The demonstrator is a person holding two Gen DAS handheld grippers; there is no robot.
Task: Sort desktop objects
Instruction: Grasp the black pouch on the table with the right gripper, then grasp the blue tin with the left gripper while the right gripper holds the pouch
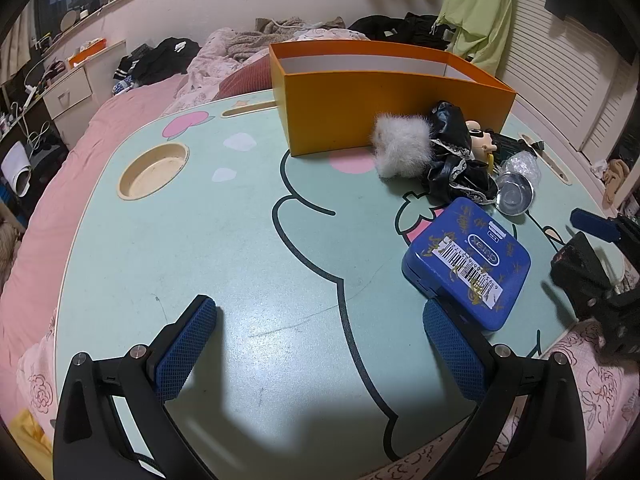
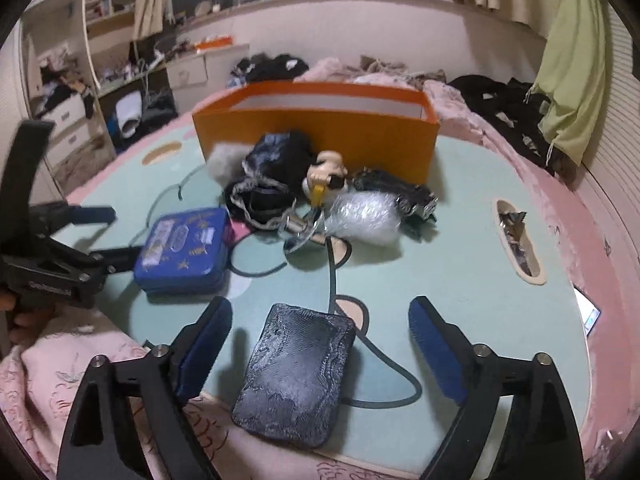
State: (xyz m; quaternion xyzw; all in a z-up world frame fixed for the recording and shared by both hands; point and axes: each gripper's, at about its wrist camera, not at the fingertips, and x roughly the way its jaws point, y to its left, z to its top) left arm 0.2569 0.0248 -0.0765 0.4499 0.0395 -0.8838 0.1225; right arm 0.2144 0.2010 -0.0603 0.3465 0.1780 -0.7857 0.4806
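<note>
A black textured case (image 2: 296, 376) lies flat at the near edge of the mint-green table (image 2: 460, 248). My right gripper (image 2: 320, 308) stands open around the case, with its pads clear of both sides. My left gripper (image 1: 320, 312) is open and empty above bare tabletop, its right finger (image 1: 452, 344) beside a blue tin (image 1: 468, 260). Behind the tin is a heap: a white fluffy ball (image 1: 400, 148), black lace cloth (image 1: 456, 168), a small doll (image 2: 326, 168) and clear plastic wrap (image 2: 364, 216). An open orange box (image 1: 392, 112) stands behind the heap.
The table (image 1: 240, 240) rests on a pink bed. It has a round cup recess (image 1: 154, 176) at the left and a slot (image 2: 518, 236) at the right. A lit phone (image 2: 588, 314) lies off the right edge. Clothes and bedding are piled beyond the box.
</note>
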